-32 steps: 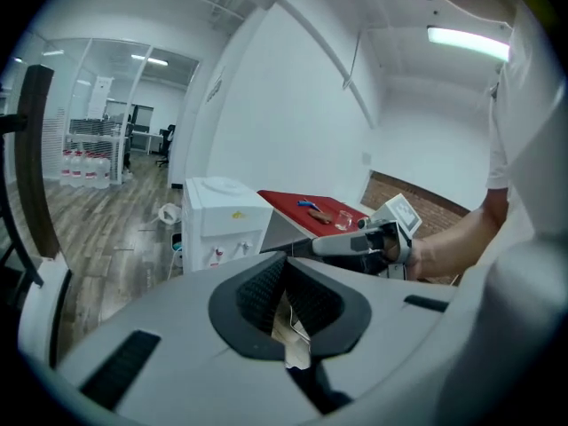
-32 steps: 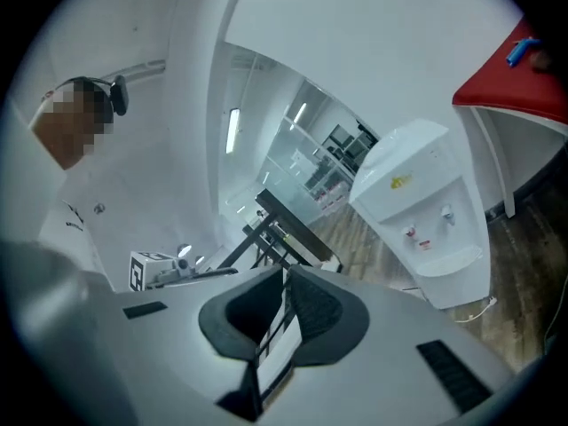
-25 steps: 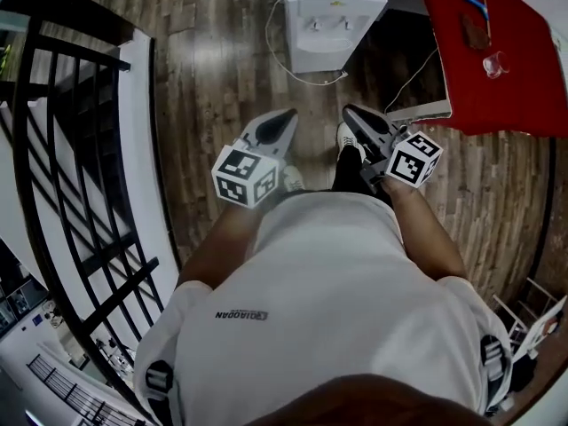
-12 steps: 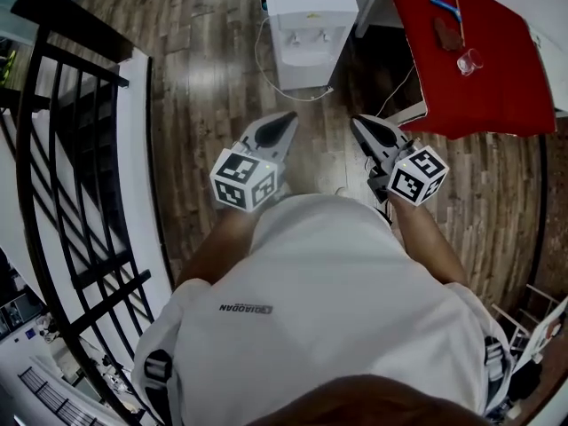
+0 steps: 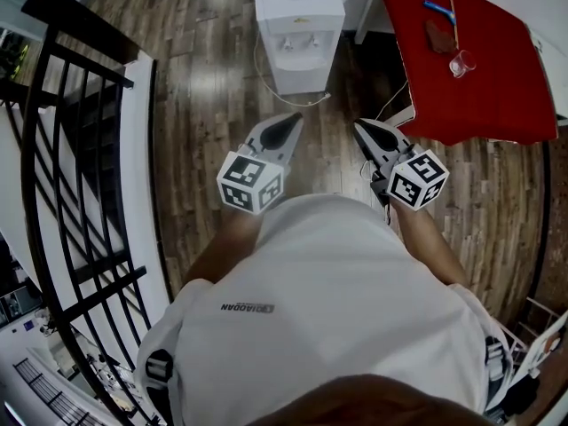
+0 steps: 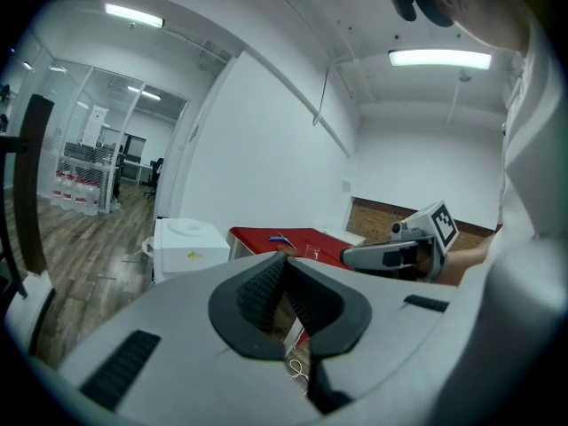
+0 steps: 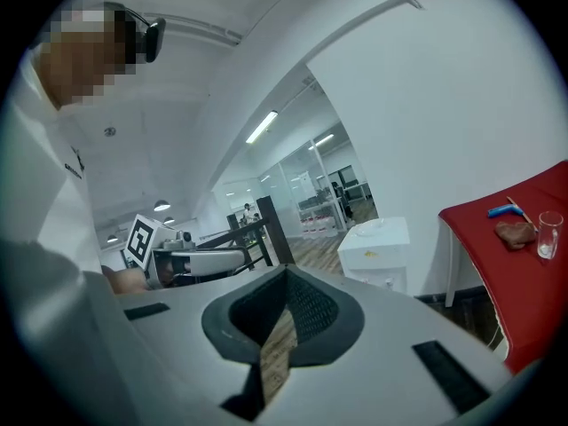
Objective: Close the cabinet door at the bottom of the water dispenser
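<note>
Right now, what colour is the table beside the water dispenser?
The table is red, clearest in the head view.

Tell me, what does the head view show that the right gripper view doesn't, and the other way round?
Only the head view: the white cable lying beside the water dispenser. Only the right gripper view: ceiling lights and glass-walled offices far behind. Both: that dispenser, the red table with its glass, and the left gripper.

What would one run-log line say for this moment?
left tongs shut, empty | right tongs just closed, empty | water dispenser ahead, untouched
</note>
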{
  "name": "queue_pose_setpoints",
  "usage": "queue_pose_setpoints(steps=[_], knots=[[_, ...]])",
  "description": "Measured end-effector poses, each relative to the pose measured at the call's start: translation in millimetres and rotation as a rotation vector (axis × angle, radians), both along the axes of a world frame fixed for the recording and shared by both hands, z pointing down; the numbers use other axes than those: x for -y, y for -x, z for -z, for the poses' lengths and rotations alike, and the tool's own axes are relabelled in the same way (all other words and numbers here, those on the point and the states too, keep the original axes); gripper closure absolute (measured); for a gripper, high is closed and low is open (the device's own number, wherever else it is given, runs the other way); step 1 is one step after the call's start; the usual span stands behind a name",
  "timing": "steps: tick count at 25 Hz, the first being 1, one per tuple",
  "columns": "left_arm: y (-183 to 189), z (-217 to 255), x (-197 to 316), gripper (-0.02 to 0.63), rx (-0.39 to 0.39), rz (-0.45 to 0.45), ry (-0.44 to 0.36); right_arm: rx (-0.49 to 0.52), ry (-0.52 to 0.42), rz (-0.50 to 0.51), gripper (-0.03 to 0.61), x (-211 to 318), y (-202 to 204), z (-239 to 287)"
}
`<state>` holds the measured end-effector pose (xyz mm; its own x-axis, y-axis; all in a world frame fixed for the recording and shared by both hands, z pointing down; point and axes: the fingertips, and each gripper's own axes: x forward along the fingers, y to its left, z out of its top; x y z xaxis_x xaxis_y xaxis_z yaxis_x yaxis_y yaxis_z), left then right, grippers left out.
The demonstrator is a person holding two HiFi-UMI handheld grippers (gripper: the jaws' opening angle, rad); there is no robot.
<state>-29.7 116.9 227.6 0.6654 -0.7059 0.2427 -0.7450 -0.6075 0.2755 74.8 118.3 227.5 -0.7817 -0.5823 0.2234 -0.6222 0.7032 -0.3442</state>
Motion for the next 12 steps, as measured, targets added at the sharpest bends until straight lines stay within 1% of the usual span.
queue_pose_setpoints(steps=[4, 12], knots=[[-5.9, 3.5, 1.4, 0.621, 0.022, -0.006, -0.007, 0.008, -0.019, -0.012, 0.558, 6.4, -8.8, 4.1], [2.6, 4.6, 9.3, 0.621, 0.049, 0.003, -0.004, -0.002, -0.023, -0.031, 0.558, 12.1, -13.0, 2.6]])
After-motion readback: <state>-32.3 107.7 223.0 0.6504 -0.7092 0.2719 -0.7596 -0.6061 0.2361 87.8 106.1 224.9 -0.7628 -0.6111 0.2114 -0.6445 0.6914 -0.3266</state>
